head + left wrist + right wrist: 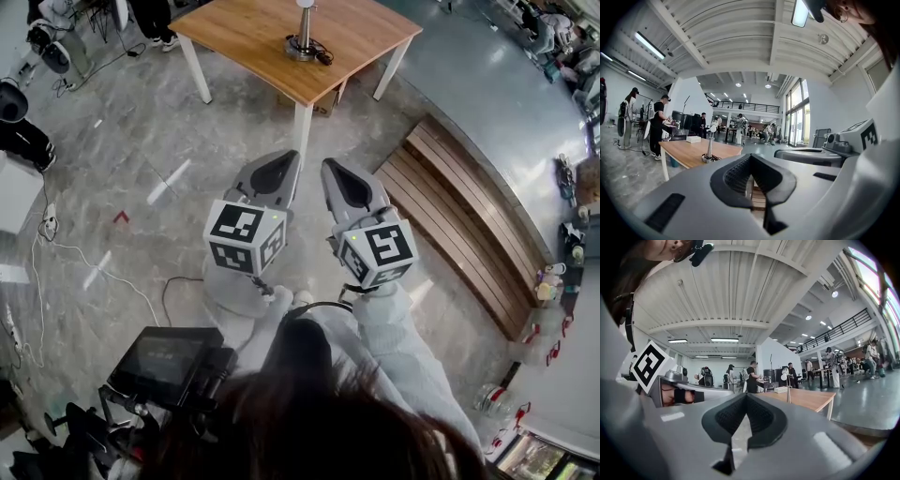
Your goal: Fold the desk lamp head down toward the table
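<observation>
The desk lamp [303, 36] stands upright on the wooden desk [246, 36] at 12 o'clock in the head view, with a dark cable [323, 56] coiled against its base. Both grippers are held side by side over the grey floor at the centre of that view, well apart from the desk. The left gripper [292, 156] has its jaws pressed together on nothing, and so does the right gripper [329, 165].

In the left gripper view the lamp [709, 150] shows at 10 o'clock of the closed gripper [751, 172], its round head on top of the stem. In the right gripper view it [788, 389] sits at 2 o'clock of the closed gripper [746, 405]. A slatted wooden bench [469, 220] runs along 3 o'clock in the head view.
</observation>
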`<state>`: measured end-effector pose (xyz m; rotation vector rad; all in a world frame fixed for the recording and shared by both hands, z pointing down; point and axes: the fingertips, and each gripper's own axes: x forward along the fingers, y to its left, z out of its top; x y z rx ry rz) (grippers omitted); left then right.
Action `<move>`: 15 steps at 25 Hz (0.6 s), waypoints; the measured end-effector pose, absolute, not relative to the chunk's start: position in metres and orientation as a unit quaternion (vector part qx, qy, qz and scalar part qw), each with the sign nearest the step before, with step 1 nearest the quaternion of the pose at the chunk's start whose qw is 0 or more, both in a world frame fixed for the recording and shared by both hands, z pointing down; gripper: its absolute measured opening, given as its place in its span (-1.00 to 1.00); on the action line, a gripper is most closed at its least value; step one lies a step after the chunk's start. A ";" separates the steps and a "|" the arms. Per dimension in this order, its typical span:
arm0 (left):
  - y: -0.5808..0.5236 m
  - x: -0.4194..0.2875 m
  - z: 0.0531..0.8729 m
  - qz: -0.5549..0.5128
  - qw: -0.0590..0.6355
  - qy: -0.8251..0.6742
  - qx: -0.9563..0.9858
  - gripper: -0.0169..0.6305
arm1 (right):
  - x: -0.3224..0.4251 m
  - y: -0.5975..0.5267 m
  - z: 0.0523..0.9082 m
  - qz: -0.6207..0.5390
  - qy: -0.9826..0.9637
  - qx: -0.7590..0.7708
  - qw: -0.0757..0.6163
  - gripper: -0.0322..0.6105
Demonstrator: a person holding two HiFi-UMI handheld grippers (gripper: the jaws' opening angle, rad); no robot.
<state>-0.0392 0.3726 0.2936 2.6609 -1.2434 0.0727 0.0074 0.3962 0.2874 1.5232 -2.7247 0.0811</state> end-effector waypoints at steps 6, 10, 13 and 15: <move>0.367 -0.030 0.298 0.028 0.102 -0.430 0.897 -0.95 | 0.021 0.390 0.289 0.031 -0.873 0.487 0.004 -0.89; 0.362 -0.023 0.304 0.025 0.108 -0.441 0.891 -0.95 | 0.031 0.385 0.292 0.032 -0.876 0.481 0.007 -0.89; 0.349 -0.016 0.312 0.029 0.113 -0.443 0.889 -0.95 | 0.040 0.370 0.301 0.040 -0.877 0.478 0.008 -0.89; 0.334 -0.015 0.317 0.031 0.117 -0.444 0.888 -0.95 | 0.042 0.355 0.307 0.046 -0.878 0.477 0.011 -0.89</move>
